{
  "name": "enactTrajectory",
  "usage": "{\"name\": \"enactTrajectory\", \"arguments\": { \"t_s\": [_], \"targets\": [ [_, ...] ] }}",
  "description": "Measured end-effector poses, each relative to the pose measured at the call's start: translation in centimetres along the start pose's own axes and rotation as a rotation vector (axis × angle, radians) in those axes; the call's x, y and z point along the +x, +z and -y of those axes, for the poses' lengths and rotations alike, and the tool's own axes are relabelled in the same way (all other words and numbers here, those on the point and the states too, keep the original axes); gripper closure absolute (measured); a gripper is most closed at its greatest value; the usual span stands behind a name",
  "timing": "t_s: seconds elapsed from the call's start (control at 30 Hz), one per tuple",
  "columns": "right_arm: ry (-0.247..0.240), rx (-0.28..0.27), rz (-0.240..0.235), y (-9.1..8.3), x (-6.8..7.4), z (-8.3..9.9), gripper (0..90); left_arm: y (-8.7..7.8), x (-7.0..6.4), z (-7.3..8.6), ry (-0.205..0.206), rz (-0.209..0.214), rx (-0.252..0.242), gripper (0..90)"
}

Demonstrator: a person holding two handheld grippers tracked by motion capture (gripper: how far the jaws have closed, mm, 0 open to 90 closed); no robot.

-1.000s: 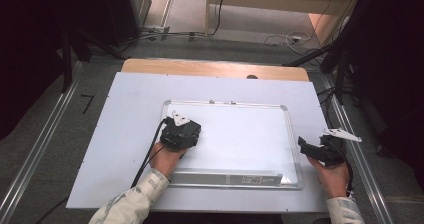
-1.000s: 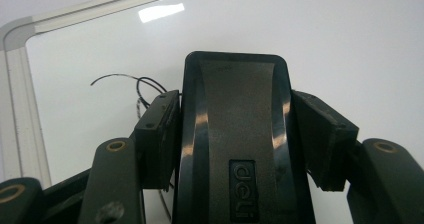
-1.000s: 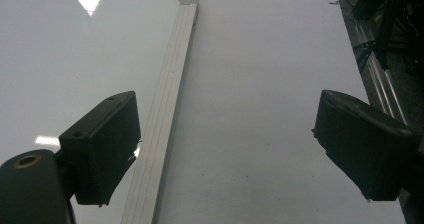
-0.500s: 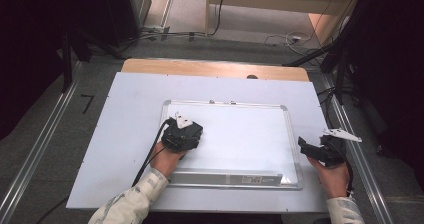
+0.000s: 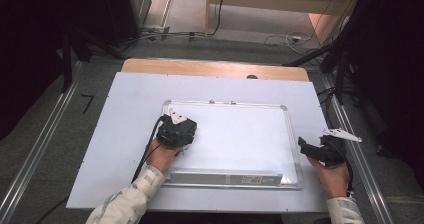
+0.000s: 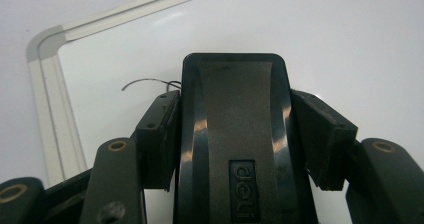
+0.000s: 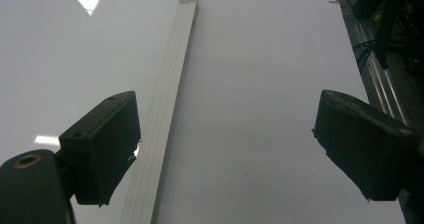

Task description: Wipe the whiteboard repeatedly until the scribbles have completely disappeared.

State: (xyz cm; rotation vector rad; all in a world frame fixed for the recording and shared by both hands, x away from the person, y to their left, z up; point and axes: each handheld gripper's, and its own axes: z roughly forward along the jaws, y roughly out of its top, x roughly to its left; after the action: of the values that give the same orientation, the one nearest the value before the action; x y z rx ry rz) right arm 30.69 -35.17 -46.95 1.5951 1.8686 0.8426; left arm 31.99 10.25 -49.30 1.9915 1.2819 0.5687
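Note:
A white whiteboard (image 5: 240,129) with a silver frame lies flat on the white table. My left gripper (image 5: 176,132) rests on the board's left part, shut on a black board eraser (image 6: 235,149) marked "deli". In the left gripper view the jaws press on both sides of the eraser, and a thin curved black pen mark (image 6: 147,83) shows on the board just beyond it. My right gripper (image 5: 320,149) hovers at the board's right edge, open with nothing in it. In the right gripper view its gripper (image 7: 230,149) straddles the board's frame (image 7: 165,99) and bare table.
The white table top (image 5: 125,114) surrounds the board, with a wooden strip (image 5: 215,69) at its far edge. A pen tray (image 5: 225,176) runs along the board's near side. Metal rails (image 5: 355,149) and cables lie on the floor at both sides.
My left gripper has shifted slightly to the left across the board with the eraser in it. The right gripper has stayed put.

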Motion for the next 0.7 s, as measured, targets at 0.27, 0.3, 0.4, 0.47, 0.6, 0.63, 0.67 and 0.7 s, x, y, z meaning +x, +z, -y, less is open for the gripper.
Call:
{"name": "enactTrajectory", "arguments": {
  "t_s": [0.27,0.3,0.4,0.47,0.6,0.63,0.67,0.7],
  "targets": [
    [-0.001,0.000,-0.001,0.0,0.0,0.0,10.0,-0.6,-1.9,0.6,0.055,0.084,0.009,40.9],
    [-0.001,0.000,-0.001,0.0,0.0,0.0,10.0,-0.6,-2.0,0.6,0.062,0.086,0.008,40.9],
    [-0.001,0.000,-0.001,0.0,0.0,0.0,10.0,-0.5,-1.5,0.5,0.058,0.088,0.003,40.9],
    [0.002,-0.002,-0.001,-0.1,0.0,0.0,10.0,-0.3,-1.0,0.5,0.052,0.075,-0.003,40.9],
    [0.004,0.001,-0.001,-0.1,-0.1,0.0,10.0,-0.2,0.3,0.3,0.027,0.041,-0.004,40.9],
    [0.004,-0.001,-0.001,-0.1,-0.1,0.1,10.0,-0.2,0.6,0.3,0.020,0.034,-0.003,40.9],
    [0.005,-0.002,-0.002,-0.1,-0.1,0.1,10.0,-0.2,0.7,0.3,0.016,0.031,-0.002,40.9],
    [0.004,-0.003,-0.001,-0.1,-0.1,0.1,10.0,-0.2,0.7,0.4,0.009,0.029,-0.006,40.9]
  ]
}}
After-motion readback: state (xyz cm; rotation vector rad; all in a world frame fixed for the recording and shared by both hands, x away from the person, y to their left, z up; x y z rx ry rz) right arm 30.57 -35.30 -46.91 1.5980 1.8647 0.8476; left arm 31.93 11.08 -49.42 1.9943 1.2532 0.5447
